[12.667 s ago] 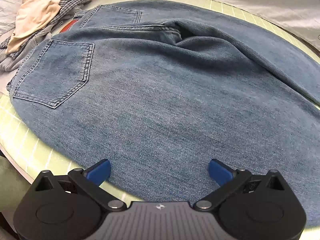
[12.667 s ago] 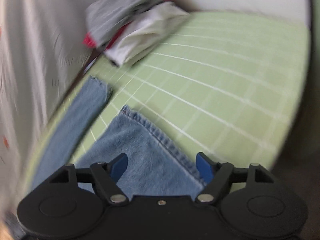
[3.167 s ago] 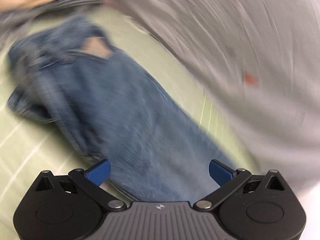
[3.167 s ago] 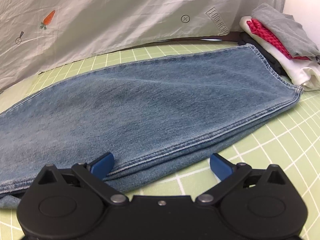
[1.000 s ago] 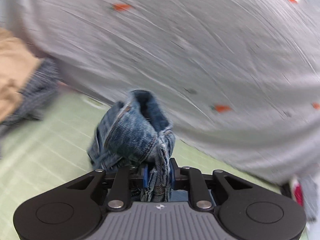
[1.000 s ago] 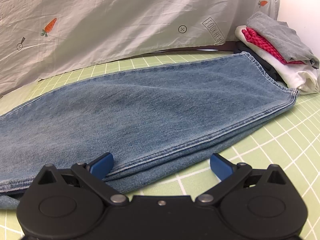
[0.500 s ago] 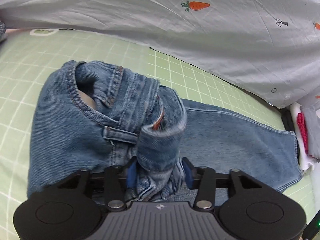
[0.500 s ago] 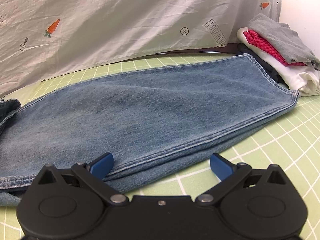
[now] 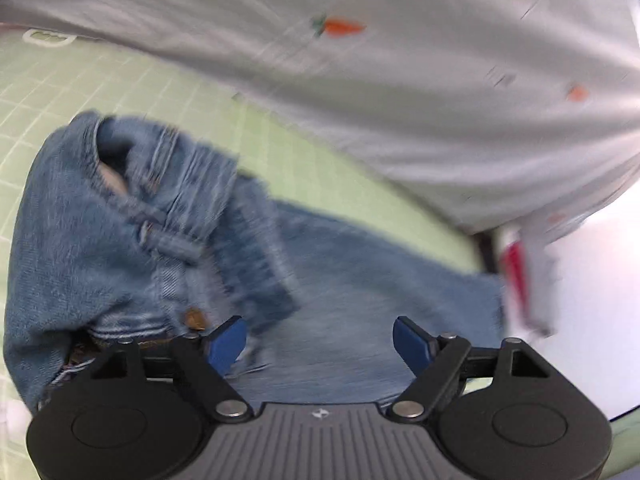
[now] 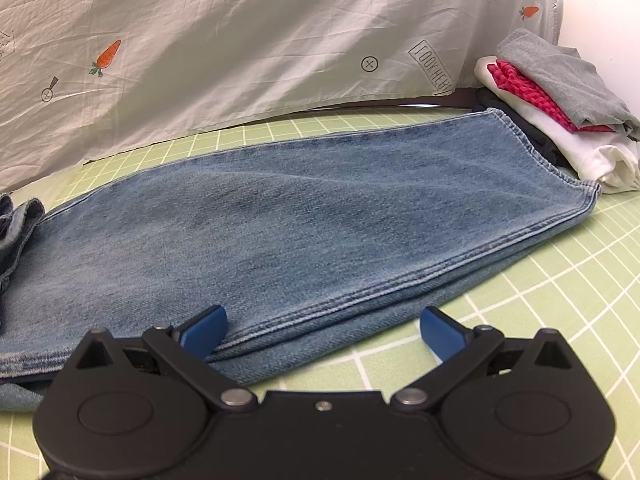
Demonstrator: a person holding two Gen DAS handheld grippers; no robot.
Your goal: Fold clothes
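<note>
— Since a second ago the left gripper (image 9: 320, 342) has let go of the jeans' (image 10: 304, 216) waistband (image 9: 168, 236); its fingers (image 9: 226, 340) were clamped on that bunched denim and now they are opening, already wide, with nothing pressed between the pads.

— Where has the waistband ended up?

— It lies crumpled on top of the legs at the left end of the jeans, just left of those fingers. The left view is blurred, so I cannot tell how neatly it sits.

— And the other hand?

— The right gripper (image 10: 322, 330) has not shifted. Its fingers (image 10: 206, 330) stand wide apart at the near edge of the jeans, with the side seam running between them, but they do not pinch it.

— How do the jeans lie overall?

— Legs stacked and stretched flat across the green grid mat (image 10: 560, 280) on the bench, hems (image 10: 556, 172) at the far right, waist at the left.

— Anything else around?

— A stack of folded clothes (image 10: 560, 92), grey over red over white, sits just beyond the hems at the far right. A pale sheet with carrot prints (image 10: 240, 40) hangs along the far side of the mat.
</note>
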